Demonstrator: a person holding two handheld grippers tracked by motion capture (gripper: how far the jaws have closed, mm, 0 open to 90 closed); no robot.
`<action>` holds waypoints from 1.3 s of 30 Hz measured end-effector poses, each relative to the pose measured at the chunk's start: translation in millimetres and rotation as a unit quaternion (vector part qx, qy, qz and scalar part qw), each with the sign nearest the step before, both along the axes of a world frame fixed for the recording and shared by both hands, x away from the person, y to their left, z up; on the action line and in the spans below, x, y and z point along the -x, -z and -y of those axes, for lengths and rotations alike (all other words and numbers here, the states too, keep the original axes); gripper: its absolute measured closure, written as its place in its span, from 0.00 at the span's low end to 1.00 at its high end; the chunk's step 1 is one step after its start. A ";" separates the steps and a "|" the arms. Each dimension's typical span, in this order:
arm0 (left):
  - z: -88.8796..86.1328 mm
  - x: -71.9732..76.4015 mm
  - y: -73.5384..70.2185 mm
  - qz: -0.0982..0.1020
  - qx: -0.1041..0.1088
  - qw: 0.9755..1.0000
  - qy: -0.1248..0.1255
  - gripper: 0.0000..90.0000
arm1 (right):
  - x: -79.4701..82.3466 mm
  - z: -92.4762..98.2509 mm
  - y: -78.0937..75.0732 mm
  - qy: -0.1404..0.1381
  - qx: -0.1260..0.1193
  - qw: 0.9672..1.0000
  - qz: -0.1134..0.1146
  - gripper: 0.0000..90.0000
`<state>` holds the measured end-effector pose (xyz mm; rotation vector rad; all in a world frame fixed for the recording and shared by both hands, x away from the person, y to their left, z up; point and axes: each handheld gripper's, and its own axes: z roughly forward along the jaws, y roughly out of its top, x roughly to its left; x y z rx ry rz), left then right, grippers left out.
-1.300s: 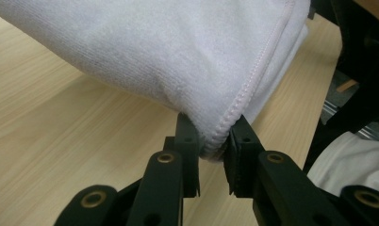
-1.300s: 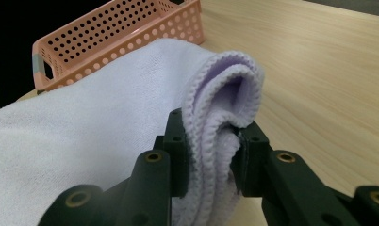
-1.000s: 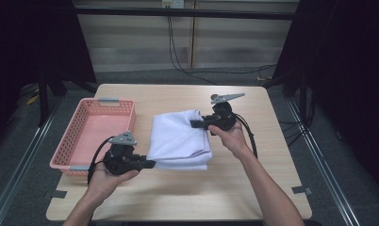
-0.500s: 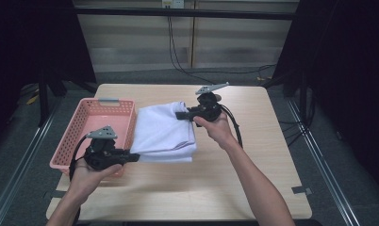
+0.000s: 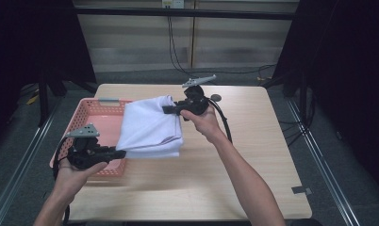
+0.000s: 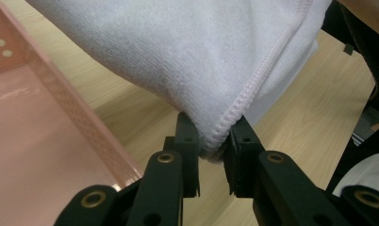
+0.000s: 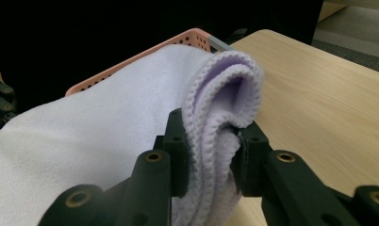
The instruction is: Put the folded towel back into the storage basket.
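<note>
A folded white towel [image 5: 150, 126] hangs in the air between my two grippers, above the table's left half and the rim of the pink basket [image 5: 99, 123]. My left gripper [image 5: 118, 153] is shut on the towel's near corner [image 6: 215, 136], its stitched hem pinched between the black pads. My right gripper [image 5: 168, 109] is shut on the far folded edge, where several layers [image 7: 216, 141] bunch between its jaws. The pink basket [image 6: 41, 155] lies below and to the left in the left gripper view, with nothing in the part I see.
The wooden table [image 5: 253, 155] stretches to the right of the towel. A small round dark object [image 5: 216, 98] lies on the table near the right gripper. Cables [image 5: 225, 127] trail from the right gripper along the forearm. Dark frames stand around the table.
Both grippers have carried the towel to the left and slightly up. It now overhangs the basket's right side instead of lying over the table's middle.
</note>
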<state>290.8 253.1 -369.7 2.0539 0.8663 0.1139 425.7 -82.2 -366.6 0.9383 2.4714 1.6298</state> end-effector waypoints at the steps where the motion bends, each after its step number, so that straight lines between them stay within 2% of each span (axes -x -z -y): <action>1: -2.4 -0.3 -0.7 0.000 0.001 1.000 -0.002 0.86 | -2.0 -4.1 -1.2 -0.001 0.001 1.000 -0.002 0.79; 8: -24.8 -3.8 -8.6 -0.004 0.010 1.000 -0.016 0.86 | -7.9 -25.4 -14.0 -0.009 0.007 1.000 0.002 0.79; 18: -55.8 -7.4 -19.4 -0.003 0.007 0.999 -0.033 0.86 | -17.4 -58.0 -23.8 -0.017 0.007 1.000 0.003 0.79; 22: -69.7 -9.6 -16.5 -0.012 0.006 0.999 -0.043 0.86 | -21.8 -73.4 -24.5 -0.021 0.010 1.000 0.000 0.79; 29: -92.9 -7.0 -14.9 -0.014 0.007 0.998 -0.067 0.86 | -28.5 -101.8 -21.8 -0.028 0.013 1.000 -0.004 0.79; 33: -106.6 -8.3 -17.2 -0.010 0.007 0.997 -0.078 0.86 | -28.7 -116.0 -19.4 -0.015 0.010 1.000 -0.001 0.79; 39: -126.9 -10.7 -13.3 -0.022 0.007 0.995 -0.092 0.86 | -31.6 -137.4 -13.6 -0.012 0.015 1.000 -0.007 0.79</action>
